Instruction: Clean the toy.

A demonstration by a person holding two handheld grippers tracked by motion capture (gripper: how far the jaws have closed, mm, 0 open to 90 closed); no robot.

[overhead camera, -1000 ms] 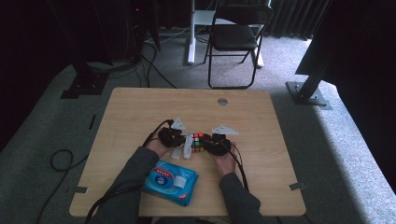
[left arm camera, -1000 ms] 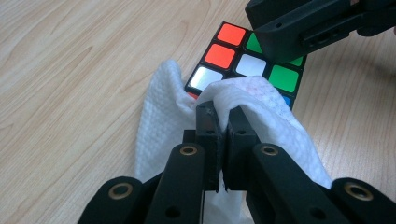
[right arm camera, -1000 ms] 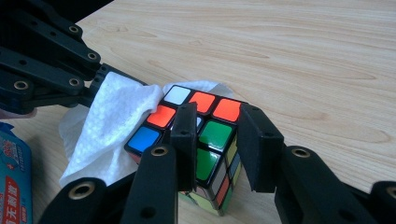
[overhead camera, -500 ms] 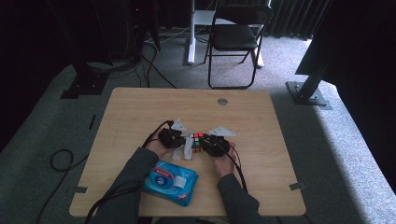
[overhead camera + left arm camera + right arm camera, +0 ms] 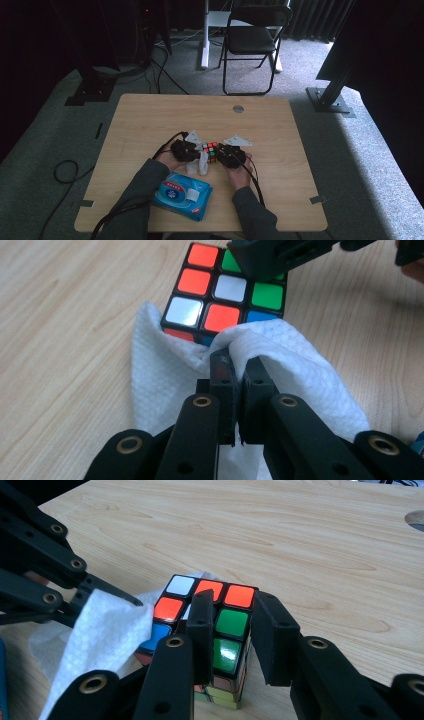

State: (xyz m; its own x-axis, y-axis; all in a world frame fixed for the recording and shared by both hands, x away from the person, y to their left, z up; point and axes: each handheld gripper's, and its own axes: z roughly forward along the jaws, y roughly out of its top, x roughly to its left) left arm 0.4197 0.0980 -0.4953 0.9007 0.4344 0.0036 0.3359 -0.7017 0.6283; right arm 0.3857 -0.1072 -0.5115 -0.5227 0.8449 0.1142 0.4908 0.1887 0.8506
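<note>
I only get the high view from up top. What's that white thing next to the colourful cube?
Observer: It's a white wipe. The left hand-held gripper has its jaws shut on a fold of it.
Operator: Is the wipe touching the cube?
Observer: Yes. In the left gripper view it lies against the near edge of the Rubik's cube and hides part of a blue sticker.
Operator: What's the other one doing?
Observer: The right hand-held gripper has one jaw over the cube's top face and the other just past its edge. I can't tell if they are squeezing it.
</note>
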